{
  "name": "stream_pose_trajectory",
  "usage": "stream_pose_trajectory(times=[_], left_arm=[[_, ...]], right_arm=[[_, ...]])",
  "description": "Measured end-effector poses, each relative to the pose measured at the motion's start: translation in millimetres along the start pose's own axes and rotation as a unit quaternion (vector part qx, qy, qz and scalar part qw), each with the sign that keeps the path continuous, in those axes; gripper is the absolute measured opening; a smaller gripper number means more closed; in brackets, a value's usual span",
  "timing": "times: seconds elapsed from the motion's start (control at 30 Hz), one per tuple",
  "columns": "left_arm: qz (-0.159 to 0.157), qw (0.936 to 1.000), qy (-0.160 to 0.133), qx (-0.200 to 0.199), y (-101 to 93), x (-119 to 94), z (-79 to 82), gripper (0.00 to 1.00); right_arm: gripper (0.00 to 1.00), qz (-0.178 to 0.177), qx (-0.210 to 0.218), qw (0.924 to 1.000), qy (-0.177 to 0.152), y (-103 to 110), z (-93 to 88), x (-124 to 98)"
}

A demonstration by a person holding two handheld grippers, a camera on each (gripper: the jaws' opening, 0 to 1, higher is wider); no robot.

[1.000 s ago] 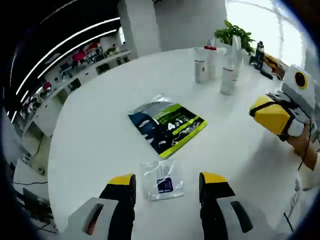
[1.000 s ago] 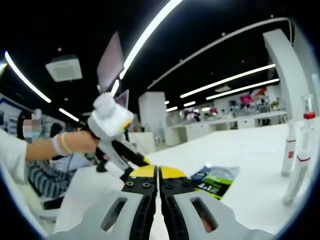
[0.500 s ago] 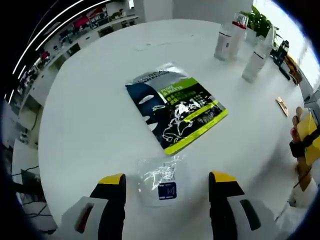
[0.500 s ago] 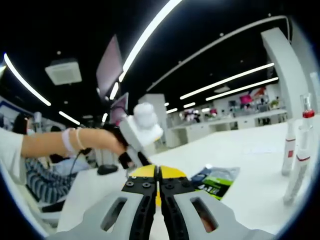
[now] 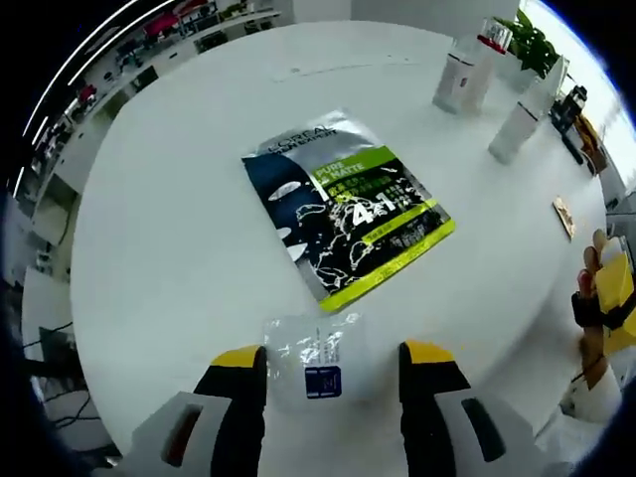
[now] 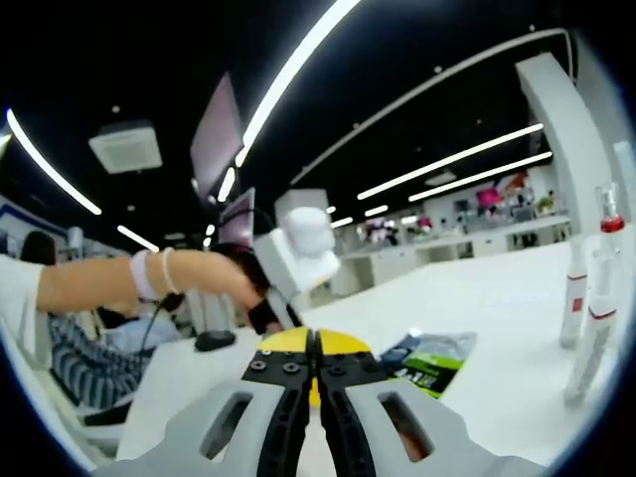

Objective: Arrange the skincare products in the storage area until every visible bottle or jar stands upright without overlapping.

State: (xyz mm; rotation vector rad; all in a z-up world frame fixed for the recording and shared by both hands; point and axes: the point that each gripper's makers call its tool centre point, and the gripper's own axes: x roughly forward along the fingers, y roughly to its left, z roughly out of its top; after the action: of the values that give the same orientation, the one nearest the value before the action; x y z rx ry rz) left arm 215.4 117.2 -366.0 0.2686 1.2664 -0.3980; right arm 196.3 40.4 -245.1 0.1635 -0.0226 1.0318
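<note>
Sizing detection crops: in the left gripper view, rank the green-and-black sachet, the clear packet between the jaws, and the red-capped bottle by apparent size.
1. Green-and-black sachet, largest.
2. Clear packet.
3. Red-capped bottle, smallest as seen, but it stands far across the table, so true size is unsure.

Readable on the flat green-and-dark sachet (image 5: 343, 204) near the middle of the white table (image 5: 169, 199): "L'OREAL" along its silver top edge, "PURE" — "MATTE" on the green band, and a large "4in1". Small clear packet's (image 5: 311, 350) blue label — too small to read.
</note>
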Motion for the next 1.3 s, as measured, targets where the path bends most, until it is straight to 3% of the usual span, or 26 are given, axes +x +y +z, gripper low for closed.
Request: stream_pose_trajectory(times=[0.07,0.1,0.23,0.37,0.53,0.6,0.7,0.77,0.83,0.9,0.93,0.97,1.0,1.07,1.1,1.13,1.17,1.2,1.27,1.3], left_arm=[[-0.004,0.9999,0.002,0.013,-1.0,-1.4,-1.5,0.40],[-0.014,0.9996,-0.003,0.024,0.7,0.0,5.4,0.40],[-0.006,0.9994,-0.009,0.034,7.4,-0.8,10.1,0.40],[0.033,0.9955,-0.044,0.077,15.5,-6.0,15.4,0.40],[0.040,0.9818,-0.144,0.117,5.8,-26.4,23.6,0.40],[0.046,0.9752,-0.171,0.133,3.8,-33.2,25.1,0.40],[0.069,0.9566,-0.231,0.163,-1.5,-45.0,27.9,0.40],[0.092,0.9407,-0.269,0.185,-3.6,-54.8,29.3,0.40],[0.103,0.9248,-0.308,0.198,-2.5,-62.4,41.1,0.40],[0.108,0.9156,-0.331,0.202,-6.1,-67.4,42.0,0.40],[0.118,0.9026,-0.351,0.219,-11.1,-72.8,41.9,0.40],[0.128,0.8948,-0.363,0.226,-12.6,-75.8,42.8,0.40],[0.132,0.8910,-0.368,0.231,-13.4,-77.1,43.2,0.40],[0.165,0.8724,-0.384,0.253,-14.2,-83.0,44.6,0.40],[0.207,0.8483,-0.404,0.272,-9.1,-91.8,54.6,0.40],[0.229,0.8335,-0.411,0.289,-10.3,-94.2,55.1,0.40],[0.241,0.8289,-0.409,0.296,-10.3,-92.9,54.4,0.40],[0.272,0.8184,-0.401,0.309,-12.6,-93.0,49.9,0.40],[0.298,0.7925,-0.414,0.334,-19.6,-93.6,49.3,0.40],[0.300,0.7910,-0.414,0.336,-20.3,-93.3,49.1,0.40]], right_arm=[[0.00,0.001,-0.001,1.0000,0.001,-0.8,0.3,0.8],[0.00,0.001,-0.002,1.0000,0.001,-0.4,0.1,0.8],[0.00,0.002,-0.007,1.0000,0.003,-1.2,-0.2,1.7],[0.00,0.001,-0.007,1.0000,0.003,-1.0,0.0,1.5],[0.00,-0.001,-0.008,1.0000,0.003,-4.8,0.8,2.0],[0.00,-0.002,-0.010,0.9999,0.005,-3.5,-0.1,1.4],[0.00,-0.003,-0.012,0.9999,0.006,-3.8,-0.5,1.2],[0.00,-0.004,-0.013,0.9999,0.005,-8.6,1.1,1.4],[0.00,-0.005,-0.014,0.9999,0.005,-6.9,0.9,0.5],[0.00,-0.007,-0.017,0.9998,0.005,-6.5,0.9,0.2],[0.00,-0.010,-0.024,0.9996,0.007,-7.6,-0.2,0.7],[0.00,-0.011,-0.029,0.9995,0.010,-6.6,-1.1,1.0],[0.00,-0.011,-0.032,0.9994,0.011,-5.8,-1.7,1.1],[0.00,-0.018,-0.050,0.9985,0.015,-6.3,-2.8,1.1],[0.00,-0.018,-0.060,0.9980,0.014,-5.3,-2.1,1.3],[0.01,-0.017,-0.059,0.9980,0.013,-5.2,-1.7,1.0],[0.01,-0.015,-0.060,0.9980,0.011,-3.7,-1.0,0.8],[0.02,-0.013,-0.059,0.9981,0.009,0.6,-0.7,0.3],[0.02,-0.013,-0.060,0.9981,0.010,2.6,-1.2,-0.5],[0.03,-0.013,-0.060,0.9980,0.010,0.7,-0.5,0.1]])
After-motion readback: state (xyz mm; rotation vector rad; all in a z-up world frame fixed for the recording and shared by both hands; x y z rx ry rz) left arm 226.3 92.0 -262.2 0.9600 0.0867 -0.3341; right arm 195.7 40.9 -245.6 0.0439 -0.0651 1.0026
